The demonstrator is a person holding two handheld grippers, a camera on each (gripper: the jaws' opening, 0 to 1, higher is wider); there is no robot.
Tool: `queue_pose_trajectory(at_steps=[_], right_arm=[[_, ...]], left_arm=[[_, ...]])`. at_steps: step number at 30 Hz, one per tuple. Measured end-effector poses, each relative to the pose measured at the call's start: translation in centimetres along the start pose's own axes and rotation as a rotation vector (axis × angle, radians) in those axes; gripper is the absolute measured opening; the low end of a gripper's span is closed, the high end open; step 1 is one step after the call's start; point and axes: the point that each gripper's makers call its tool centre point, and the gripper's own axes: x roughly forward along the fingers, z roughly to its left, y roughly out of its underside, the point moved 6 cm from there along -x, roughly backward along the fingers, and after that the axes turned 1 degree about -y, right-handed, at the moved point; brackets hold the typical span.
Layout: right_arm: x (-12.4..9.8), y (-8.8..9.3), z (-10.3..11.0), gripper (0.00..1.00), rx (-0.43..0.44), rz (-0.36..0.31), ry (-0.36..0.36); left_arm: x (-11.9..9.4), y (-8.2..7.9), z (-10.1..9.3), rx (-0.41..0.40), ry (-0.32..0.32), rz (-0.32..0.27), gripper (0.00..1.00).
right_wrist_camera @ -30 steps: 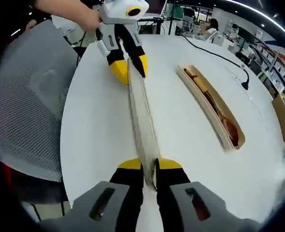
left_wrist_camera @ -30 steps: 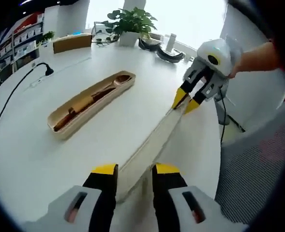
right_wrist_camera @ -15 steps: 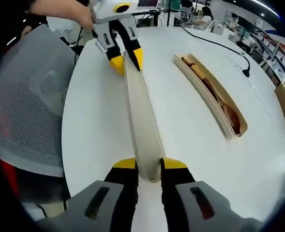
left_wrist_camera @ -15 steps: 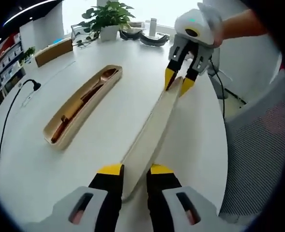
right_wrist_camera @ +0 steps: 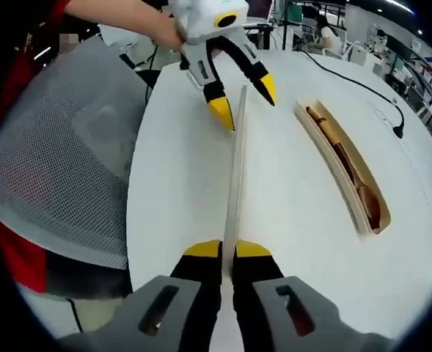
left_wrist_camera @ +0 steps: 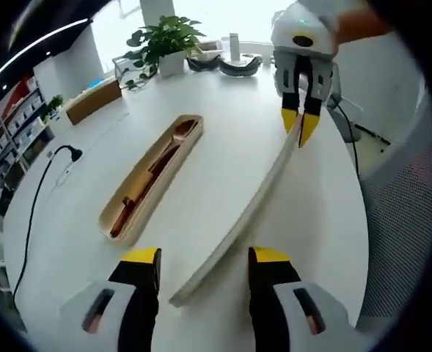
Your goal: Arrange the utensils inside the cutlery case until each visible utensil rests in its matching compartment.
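1. Far left of the left gripper view: a black cable (left_wrist_camera: pixel 32 198) is trailing across the white table (left_wrist_camera: pixel 201 110), clear of the work.

2. Left of centre: the cutlery case (left_wrist_camera: pixel 151 178) is lying flat on the table with its long axis running away from the camera. A copper-toned spoon (left_wrist_camera: pixel 173 139) and another utensil, possibly a fork or chopsticks (too blurred to tell), are already resting inside it.

3. Centre: the lid (left_wrist_camera: pixel 238 220), a long pale strip, is running from the near edge between the left gripper's jaws up to the far end. It is sitting well apart from the case, to its right and roughly parallel.

4. The left gripper (left_wrist_camera: pixel 201 258) is standing wide, its jaws straddling the near end of the lid without touching it.

5. Right of centre, in the right gripper view: the right gripper (right_wrist_camera: pixel 227 251) is pinching narrow on its end of the lid (right_wrist_camera: pixel 234 176), which appears edge-on and tilted up on its side.

6. In that same view the left gripper (right_wrist_camera: pixel 241 94) is gaping around the far end, and the case (right_wrist_camera: pixel 345 167) is lying to the right of the lid.

7. Judgement: the lid's one held end is the right gripper's. The case is lying sideways across from the lid's long axis, so the coming move is likely a lateral carry with both axes staying parallel.
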Motion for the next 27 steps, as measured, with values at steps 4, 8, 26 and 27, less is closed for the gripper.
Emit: queue_pose_trajectory(at_steps=[4,8,26,27], right_arm=[[-1.2,-0.6,0.3,0.0,0.1,-0.028,-0.087],[-2.1,-1.1,0.6,0.0,0.308,-0.04,-0.178],[-3.9,-1.6,3.2,0.0,0.631,-0.052,-0.505],[-3.9,-1.5,3.3,0.0,0.647,-0.051,-0.515]], left_arm=[[-1.0,-0.4,-1.2,0.099,0.001,-0.013,0.64],[-1.4,-0.9,-2.6,0.139,-0.001,-0.027,0.64],[-2.4,-2.3,-6.1,0.296,0.007,-0.053,0.45],[-2.3,-2.2,-6.2,0.298,0.009,-0.045,0.45]])
